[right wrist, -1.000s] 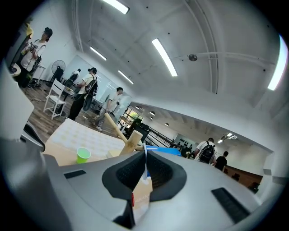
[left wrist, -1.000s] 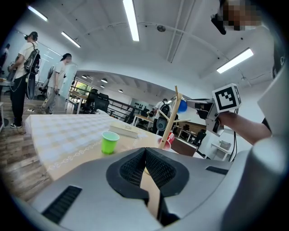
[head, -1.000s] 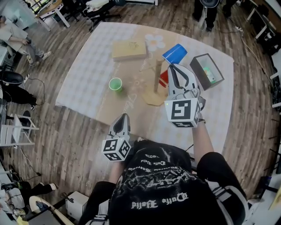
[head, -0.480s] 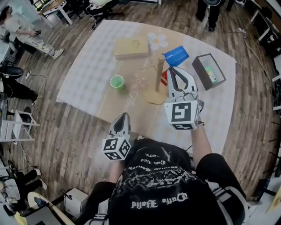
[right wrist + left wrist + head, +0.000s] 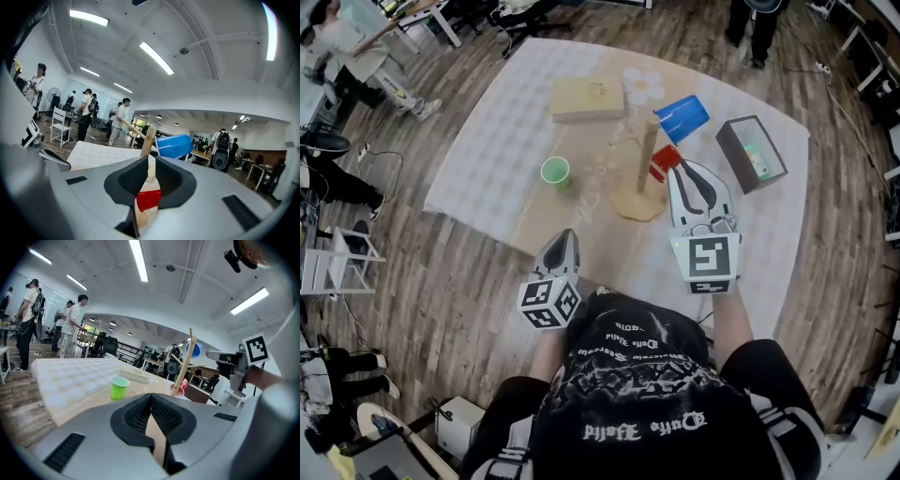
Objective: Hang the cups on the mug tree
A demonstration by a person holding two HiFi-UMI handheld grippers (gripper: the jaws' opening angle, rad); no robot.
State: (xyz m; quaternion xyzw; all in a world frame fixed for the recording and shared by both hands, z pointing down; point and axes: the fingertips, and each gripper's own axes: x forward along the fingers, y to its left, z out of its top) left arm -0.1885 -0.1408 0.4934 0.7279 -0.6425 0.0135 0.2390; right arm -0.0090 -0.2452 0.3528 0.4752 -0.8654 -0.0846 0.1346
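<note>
The wooden mug tree (image 5: 646,156) stands on the table with a blue cup (image 5: 681,116) on an upper peg and a red cup (image 5: 663,161) lower on its right side. My right gripper (image 5: 685,168) sits just right of the red cup. Its jaws are opening, and the red cup (image 5: 148,199) shows in the gap ahead of them, with the pads off it. The blue cup (image 5: 173,145) hangs above. A green cup (image 5: 555,172) stands upright left of the tree. My left gripper (image 5: 565,236) is shut and empty near the table's front edge, and the green cup (image 5: 119,387) lies ahead of it.
A flat cardboard box (image 5: 586,97) and a white flower-shaped piece (image 5: 642,84) lie at the back. A grey open box (image 5: 752,153) sits at the right. The patterned cloth (image 5: 487,159) covers the table's left side. People stand around the room.
My right gripper has drawn back from the tree toward me and its jaws have widened. The red cup stays on the tree. The left gripper has barely moved.
</note>
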